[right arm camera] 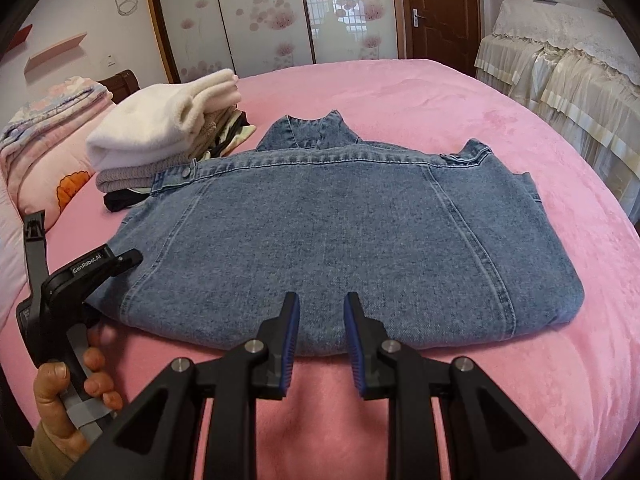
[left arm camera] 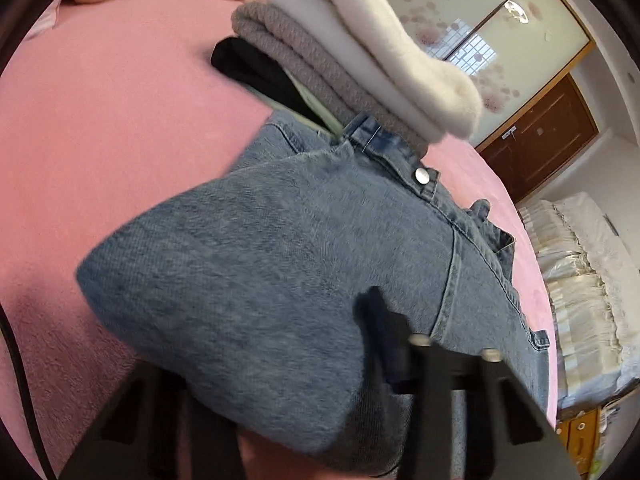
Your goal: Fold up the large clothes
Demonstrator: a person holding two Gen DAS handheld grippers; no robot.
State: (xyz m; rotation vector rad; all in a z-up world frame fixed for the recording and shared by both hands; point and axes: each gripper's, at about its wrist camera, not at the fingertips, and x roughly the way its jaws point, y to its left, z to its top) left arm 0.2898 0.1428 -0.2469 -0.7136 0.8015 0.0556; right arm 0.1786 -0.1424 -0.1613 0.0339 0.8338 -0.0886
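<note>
A folded blue denim jacket (right arm camera: 320, 232) lies back-up on the pink bed (right arm camera: 440, 120), collar at the far side. It fills the left wrist view (left arm camera: 260, 272). My right gripper (right arm camera: 322, 312) is open and empty, its fingertips just over the jacket's near edge. My left gripper (right arm camera: 120, 260) is at the jacket's left edge, held by a hand. In its own view one finger (left arm camera: 384, 340) lies on top of the denim and the other is hidden beneath, so it looks shut on the jacket's edge.
A stack of folded clothes, white fleece (right arm camera: 160, 128) on grey knit over dark items, stands at the jacket's far left (left arm camera: 360, 48). Pillows (right arm camera: 52, 120) lie at the left. A lace-covered piece of furniture (right arm camera: 560, 60) stands beyond the bed's right side.
</note>
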